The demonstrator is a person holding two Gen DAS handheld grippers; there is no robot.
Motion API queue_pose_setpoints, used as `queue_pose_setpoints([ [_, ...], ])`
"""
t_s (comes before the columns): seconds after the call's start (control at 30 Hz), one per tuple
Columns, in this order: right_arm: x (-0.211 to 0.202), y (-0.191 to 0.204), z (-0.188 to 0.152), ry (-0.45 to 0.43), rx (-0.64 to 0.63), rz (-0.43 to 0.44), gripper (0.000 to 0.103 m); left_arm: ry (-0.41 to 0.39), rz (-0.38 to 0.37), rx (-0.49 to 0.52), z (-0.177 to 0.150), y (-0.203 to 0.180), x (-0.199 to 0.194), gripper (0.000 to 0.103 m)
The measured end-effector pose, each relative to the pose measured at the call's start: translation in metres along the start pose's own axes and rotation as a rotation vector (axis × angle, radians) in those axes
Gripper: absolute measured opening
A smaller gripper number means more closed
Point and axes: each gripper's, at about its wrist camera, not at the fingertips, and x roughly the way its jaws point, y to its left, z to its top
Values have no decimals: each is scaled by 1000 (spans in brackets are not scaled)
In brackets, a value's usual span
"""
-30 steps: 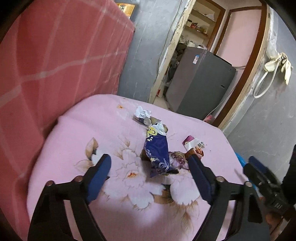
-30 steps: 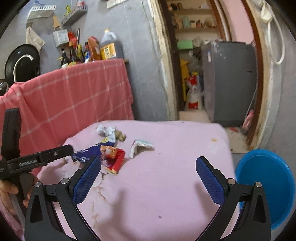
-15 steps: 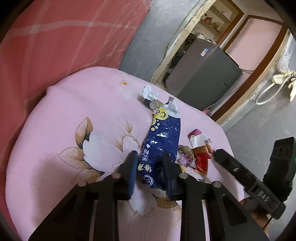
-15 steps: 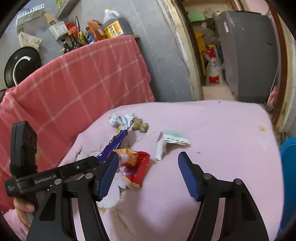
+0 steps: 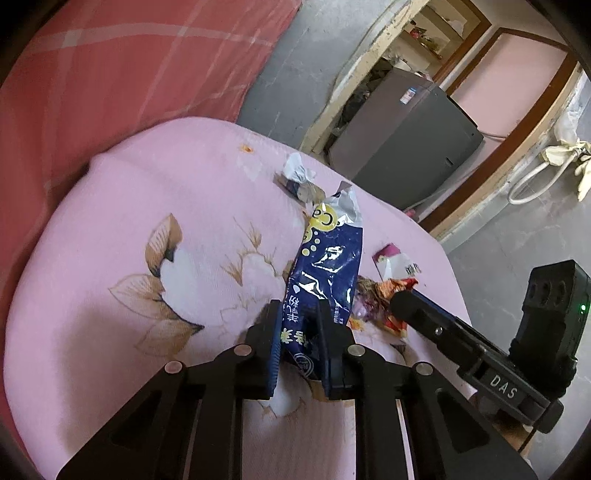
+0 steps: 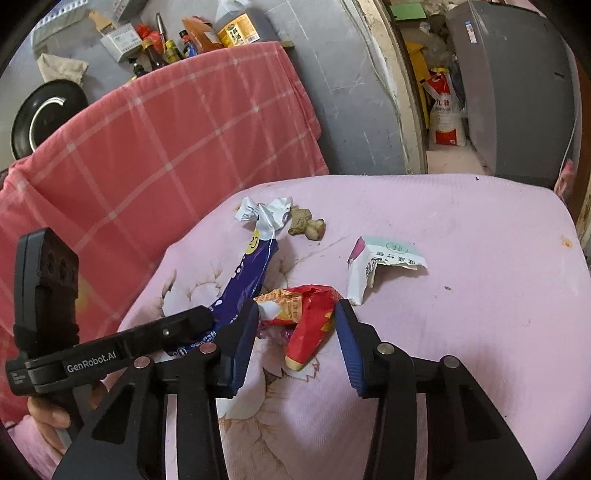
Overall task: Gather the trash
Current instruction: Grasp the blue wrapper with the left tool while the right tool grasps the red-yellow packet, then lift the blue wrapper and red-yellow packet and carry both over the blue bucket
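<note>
Pink cloth bears two wrappers, one torn carton.

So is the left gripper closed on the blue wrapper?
Yes, the left gripper pinches the lower end of the blue wrapper between its fingers.

Lived-in home, sauce bottles on ledge, grey fridge, floral blanket

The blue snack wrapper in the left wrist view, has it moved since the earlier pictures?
Yes. The blue snack wrapper now lies straighter, its near end pinched in the left hand-held gripper, its torn top nearer the crumpled white paper.
</note>
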Motion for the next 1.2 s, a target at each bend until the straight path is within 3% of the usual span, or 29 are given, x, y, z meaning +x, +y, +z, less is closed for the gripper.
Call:
queue_pose_setpoints([
  [0.17,-7,-6,-5,-15,38,31,30,16,6,19,-2,-6,3,15],
  [0.2,-10,-7,-7,-23,42,30,14,20,6,21,-2,-6,4,15],
  [0.23,-12,-8,-8,-29,46,32,9,21,8,22,-2,-7,5,15],
  [0.67,-21,-9,-12,-39,45,10,10,-38,58,40,-7,-14,-3,9],
  [0.73,-18,-10,-12,-25,45,7,31,-60,79,32,-6,-11,-7,9],
  [0.8,-14,-9,-11,-9,37,1,35,-87,99,29,-5,-8,-11,9],
  [1.07,12,-12,7,45,74,4,35,-88,115,17,-4,-3,-8,9],
  [1.1,12,-12,7,41,76,2,31,-89,115,19,-4,-3,-7,9],
  [1.13,11,-12,7,37,79,-3,18,-90,114,23,-4,-3,-8,9],
  [1.2,10,-15,5,36,96,4,14,-90,107,31,-4,-4,-9,8],
])
